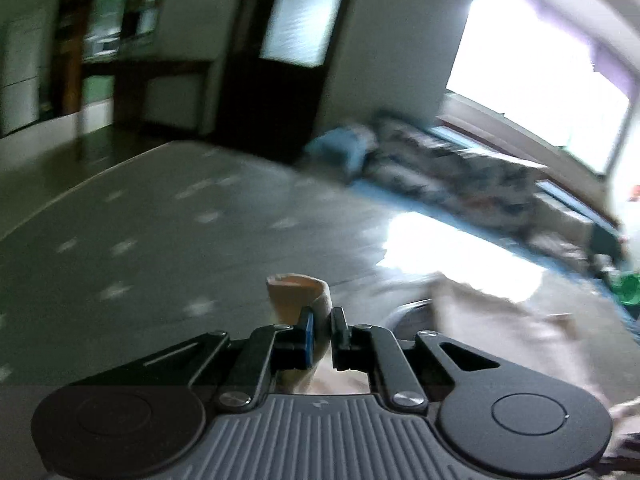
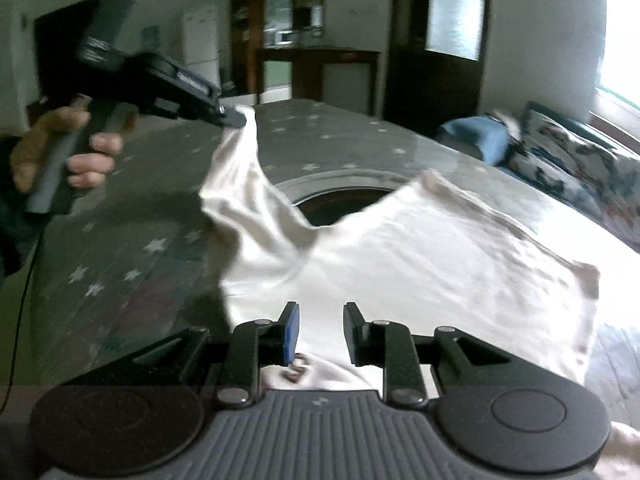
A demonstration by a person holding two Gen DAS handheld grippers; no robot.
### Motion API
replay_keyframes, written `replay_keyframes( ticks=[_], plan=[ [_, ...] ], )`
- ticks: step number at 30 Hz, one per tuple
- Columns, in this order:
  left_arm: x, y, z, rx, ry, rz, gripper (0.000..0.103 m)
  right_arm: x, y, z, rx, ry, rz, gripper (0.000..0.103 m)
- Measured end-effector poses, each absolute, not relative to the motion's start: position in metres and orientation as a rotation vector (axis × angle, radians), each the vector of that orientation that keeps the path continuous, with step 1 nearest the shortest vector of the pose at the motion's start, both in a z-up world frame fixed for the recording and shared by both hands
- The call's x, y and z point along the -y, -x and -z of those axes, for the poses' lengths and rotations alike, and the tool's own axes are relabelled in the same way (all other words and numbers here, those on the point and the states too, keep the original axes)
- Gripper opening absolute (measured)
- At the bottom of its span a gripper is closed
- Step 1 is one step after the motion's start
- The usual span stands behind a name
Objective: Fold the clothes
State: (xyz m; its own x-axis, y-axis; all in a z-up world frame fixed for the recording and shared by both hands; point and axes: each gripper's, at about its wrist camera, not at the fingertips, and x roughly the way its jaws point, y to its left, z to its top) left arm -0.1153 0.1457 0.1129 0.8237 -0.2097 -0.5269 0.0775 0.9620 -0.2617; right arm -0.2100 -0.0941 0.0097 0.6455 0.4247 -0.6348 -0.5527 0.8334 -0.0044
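Note:
A white garment (image 2: 420, 248) lies spread on a grey star-patterned table (image 2: 120, 248). My left gripper (image 1: 322, 322) is shut on a corner of the garment (image 1: 304, 292) and holds it lifted above the table; it also shows in the right wrist view (image 2: 234, 118), pulling the cloth up into a peak. My right gripper (image 2: 321, 320) is open, its jaws apart just above the near part of the garment, holding nothing. More of the garment (image 1: 500, 320) shows blurred at the right of the left wrist view.
A round dark opening (image 2: 340, 200) in the table lies partly under the garment. A sofa with patterned cushions (image 2: 572, 168) and a blue cushion (image 2: 472, 132) stands at the right under a bright window. A dark door (image 2: 436, 40) and shelves are behind.

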Motion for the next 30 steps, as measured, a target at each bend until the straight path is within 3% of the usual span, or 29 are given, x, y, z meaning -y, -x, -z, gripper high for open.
replay_keyframes(
  ticks=[11, 15, 20, 23, 30],
  plan=[
    [-0.006, 0.138, -0.145, -0.528, 0.228, 0.667, 0.010, 0.161, 0.202, -0.010, -0.664, 0.048, -0.360, 0.024],
    [0.024, 0.149, -0.128, -0.583, 0.143, 0.792, 0.028, 0.182, 0.201, -0.002, -0.698, 0.014, -0.305, 0.024],
    [-0.002, 0.154, -0.112, -0.576, 0.064, 0.705, 0.031, 0.197, 0.204, 0.007, -0.730, -0.008, -0.269, 0.025],
    [-0.030, 0.151, -0.098, -0.607, 0.028, 0.622, 0.041, 0.202, 0.207, 0.006, -0.727, -0.013, -0.257, 0.031],
    [-0.063, 0.159, -0.050, -0.740, -0.110, 0.516, 0.042, 0.216, 0.211, -0.006, -0.695, -0.032, -0.208, 0.034]
  ],
)
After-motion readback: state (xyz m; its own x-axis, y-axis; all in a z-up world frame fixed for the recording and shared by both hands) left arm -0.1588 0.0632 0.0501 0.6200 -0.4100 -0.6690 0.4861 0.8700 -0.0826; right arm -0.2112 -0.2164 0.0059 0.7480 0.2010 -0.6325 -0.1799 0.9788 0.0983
